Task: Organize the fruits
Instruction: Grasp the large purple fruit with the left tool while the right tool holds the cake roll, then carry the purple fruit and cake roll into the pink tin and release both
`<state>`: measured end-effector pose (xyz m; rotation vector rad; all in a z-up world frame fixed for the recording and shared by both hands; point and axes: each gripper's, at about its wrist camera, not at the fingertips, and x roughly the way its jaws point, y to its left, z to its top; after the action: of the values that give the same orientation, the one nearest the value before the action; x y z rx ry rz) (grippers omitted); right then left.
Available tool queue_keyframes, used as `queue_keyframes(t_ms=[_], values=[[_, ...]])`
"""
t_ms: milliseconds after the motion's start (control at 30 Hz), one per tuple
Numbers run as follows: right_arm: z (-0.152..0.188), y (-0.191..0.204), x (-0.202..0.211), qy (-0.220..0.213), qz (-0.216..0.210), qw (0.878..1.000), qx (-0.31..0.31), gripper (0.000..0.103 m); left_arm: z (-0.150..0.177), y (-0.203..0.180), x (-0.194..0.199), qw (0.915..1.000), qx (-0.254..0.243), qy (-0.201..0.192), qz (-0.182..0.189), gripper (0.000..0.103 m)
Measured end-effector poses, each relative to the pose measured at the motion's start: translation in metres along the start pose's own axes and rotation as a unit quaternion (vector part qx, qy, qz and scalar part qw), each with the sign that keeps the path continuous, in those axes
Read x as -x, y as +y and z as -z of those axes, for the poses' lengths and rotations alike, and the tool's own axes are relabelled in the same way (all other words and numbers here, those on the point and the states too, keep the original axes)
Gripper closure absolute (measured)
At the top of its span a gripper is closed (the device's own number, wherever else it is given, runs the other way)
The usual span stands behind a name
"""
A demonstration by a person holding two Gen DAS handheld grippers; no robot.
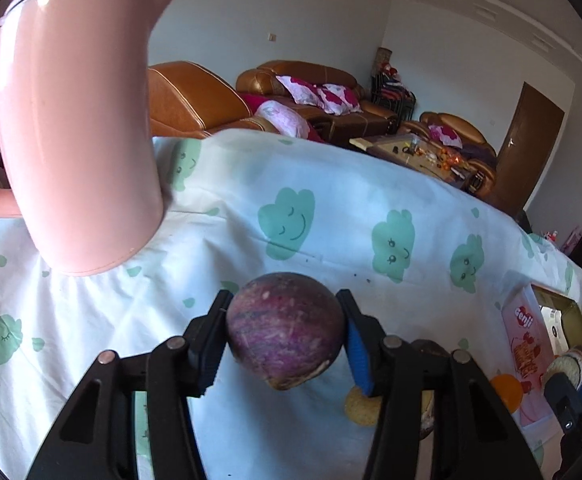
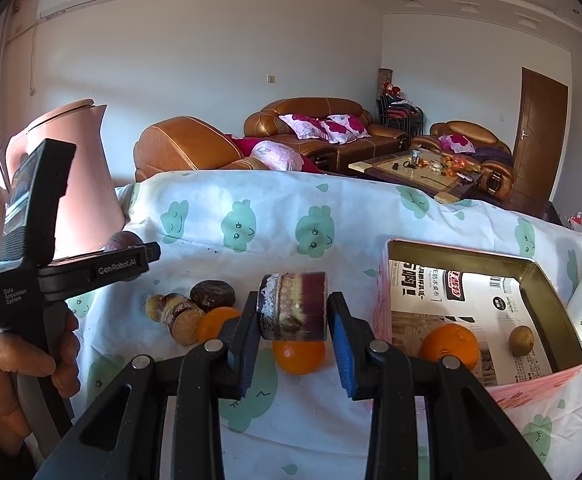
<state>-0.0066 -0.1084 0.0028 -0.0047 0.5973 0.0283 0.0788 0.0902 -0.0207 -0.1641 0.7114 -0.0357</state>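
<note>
- My left tool (image 1: pixel 285 332) clamps the round purple fruit (image 1: pixel 285 328); I carry it level toward the open pink tin box (image 2: pixel 547 276).
- My right tool (image 2: pixel 293 320) grips a striped purple cylinder (image 2: pixel 293 306); I'd release low inside.

Left gripper (image 1: pixel 285 332): both pads pressed against a round purple fruit (image 1: pixel 285 326), held above the tabletop (image 1: pixel 331 240). Right gripper (image 2: pixel 293 328): closed on a short purple cylinder piece (image 2: pixel 293 306), raised. Left hand (image 2: pixel 19 364) wrapped around handle.
</note>
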Motion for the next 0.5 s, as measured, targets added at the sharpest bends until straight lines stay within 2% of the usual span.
queue_keyframes(t_ms=[100,300,500], values=[[-0.001,-0.001,0.003,-0.005,0.003,1.0,-0.001,0.068,0.001,-0.002,0.011,0.9996,-0.005,-0.026,-0.011,0.049],[-0.005,-0.01,0.01,-0.015,0.012,1.0,-0.009,0.068,0.007,-0.023,0.032,0.9974,-0.031,-0.066,-0.001,0.049],[-0.009,-0.026,0.016,-0.02,0.021,0.999,-0.02,0.068,0.013,-0.06,0.047,0.9945,-0.064,-0.083,0.011,0.049]])
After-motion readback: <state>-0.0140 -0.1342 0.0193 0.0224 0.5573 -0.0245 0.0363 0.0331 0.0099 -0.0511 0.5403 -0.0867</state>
